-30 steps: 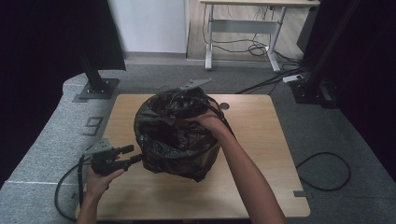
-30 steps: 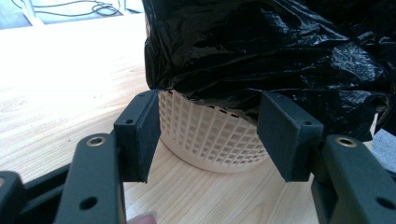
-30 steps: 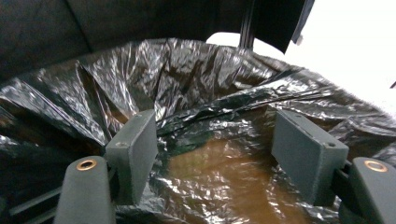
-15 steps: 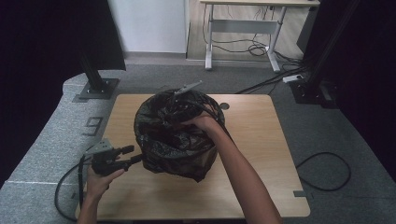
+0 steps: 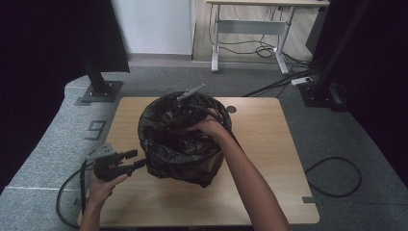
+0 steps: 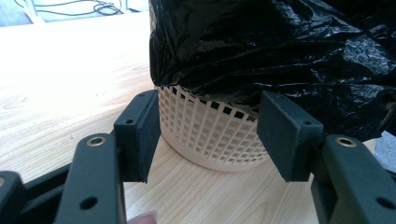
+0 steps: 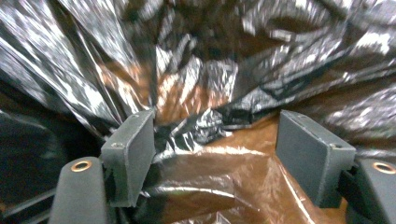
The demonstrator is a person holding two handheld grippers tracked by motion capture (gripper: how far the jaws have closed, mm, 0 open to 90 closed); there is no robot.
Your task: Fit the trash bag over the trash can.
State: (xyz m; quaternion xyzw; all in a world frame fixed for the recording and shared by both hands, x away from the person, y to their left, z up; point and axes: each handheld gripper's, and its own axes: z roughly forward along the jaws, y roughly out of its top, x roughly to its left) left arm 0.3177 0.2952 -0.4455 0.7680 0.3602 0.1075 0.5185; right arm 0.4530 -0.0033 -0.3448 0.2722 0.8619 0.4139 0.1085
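High view: a wooden worktop (image 5: 269,159) carries a basket, which stands near the worktop's middle, slightly to the left, and is lined with a black bag (image 5: 180,154). The bag is folded over the rim and hangs down the outside wall. The right claw (image 5: 175,115) is inside the mouth of the bag, near its far rim, with the right hand (image 5: 207,127) over the opening and the forearm crossing the near rim. Whether its jaws are apart cannot be told from this view. The left claw (image 5: 137,160) sits low at the basket's left side, held by the left hand (image 5: 103,185), jaws pointing at the bag's outer wall, just beside it. Its cable (image 5: 70,192) loops over the worktop's left edge.

Left gripper view: the left claw (image 6: 212,135) has its jaws apart, with nothing between the pads. The white lattice basket (image 6: 210,135) stands ahead of it on the worktop (image 6: 60,93), its lower wall bare below the hem of the bag (image 6: 280,51). The pads are close to the basket; contact cannot be confirmed.

Right gripper view: the right claw (image 7: 215,154) has its jaws apart. The frame is blurred. Crumpled bag (image 7: 261,60) film surrounds the jaws, and a fold of it lies against the left pad. Neither pad presses on it.
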